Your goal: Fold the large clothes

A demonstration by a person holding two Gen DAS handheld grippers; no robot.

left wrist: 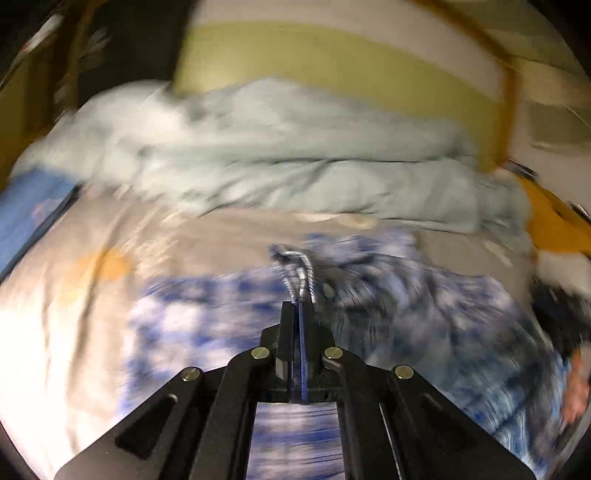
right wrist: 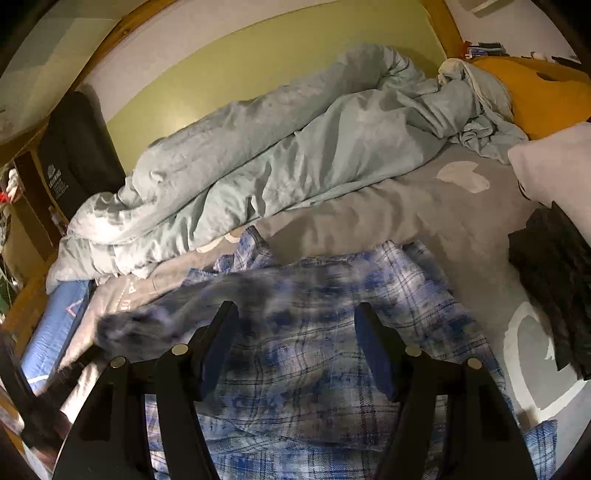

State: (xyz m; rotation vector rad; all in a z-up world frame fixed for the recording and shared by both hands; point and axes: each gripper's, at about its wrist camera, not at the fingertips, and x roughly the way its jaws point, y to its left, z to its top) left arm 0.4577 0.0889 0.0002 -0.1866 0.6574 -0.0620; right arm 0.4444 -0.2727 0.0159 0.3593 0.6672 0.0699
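Grey bedsheet [left wrist: 221, 236] under a blurred left-wrist view, left gripper [left wrist: 298, 306] pinched closed on a fold of blue plaid shirt [left wrist: 207, 302], right-wrist view, right gripper [right wrist: 295, 314] spread wide above the shirt [right wrist: 332, 295], pale duvet [right wrist: 258, 147] behind.

1. The blue plaid shirt [right wrist: 317, 354], at lower centre, is showing as soft, woven, matt cloth.
2. The pale green duvet [right wrist: 258, 147], across the upper middle, is looking crumpled and matt.
3. The fingers [right wrist: 373, 343] are appearing as matt black plastic.
4. The bed frame [right wrist: 122, 29], upper left, is looking like glossy wood.
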